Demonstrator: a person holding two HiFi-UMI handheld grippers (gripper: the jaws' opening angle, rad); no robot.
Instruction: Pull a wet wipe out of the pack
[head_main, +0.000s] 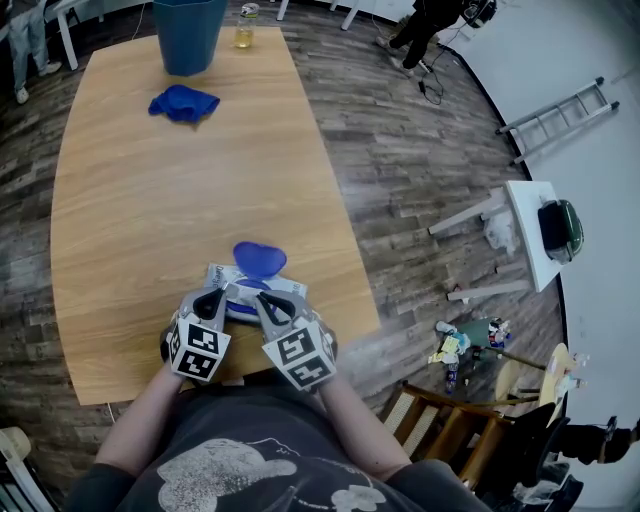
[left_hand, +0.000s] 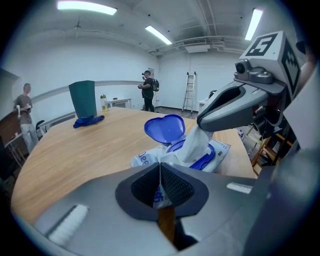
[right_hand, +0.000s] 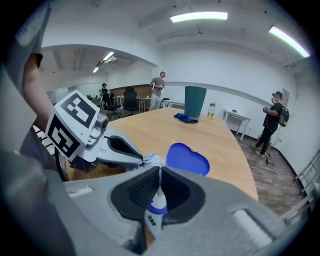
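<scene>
What worries me is the pack (head_main: 255, 290) coming up with the wipe (left_hand: 198, 142). The left gripper (left_hand: 160, 176) has only a pinch of thin film at the pack's near corner. If that slips while the right gripper (right_hand: 159, 186) pulls, the whole pack would lift off the table (head_main: 140, 200) — and it lies near the table's front edge, so it could well slide off. The other risk is the wipe itself. It looks damp and bunched where it leaves the pack's opening, so a sharp or sideways tug might tear it, or drag the next sheet out behind it. A steady pull straight away from the opening seems the safer course.

The left gripper's fingers are together, clamped on the pack's film at that near corner and pinning it down. The right gripper's fingers are closed just as tight, with the white wipe nipped between them just above the pack's opening. The wipe runs from that grip down into the opening — partly out, not yet free. The blue lid (head_main: 259, 258) stands open on the pack's far side, clear of both grippers.
</scene>
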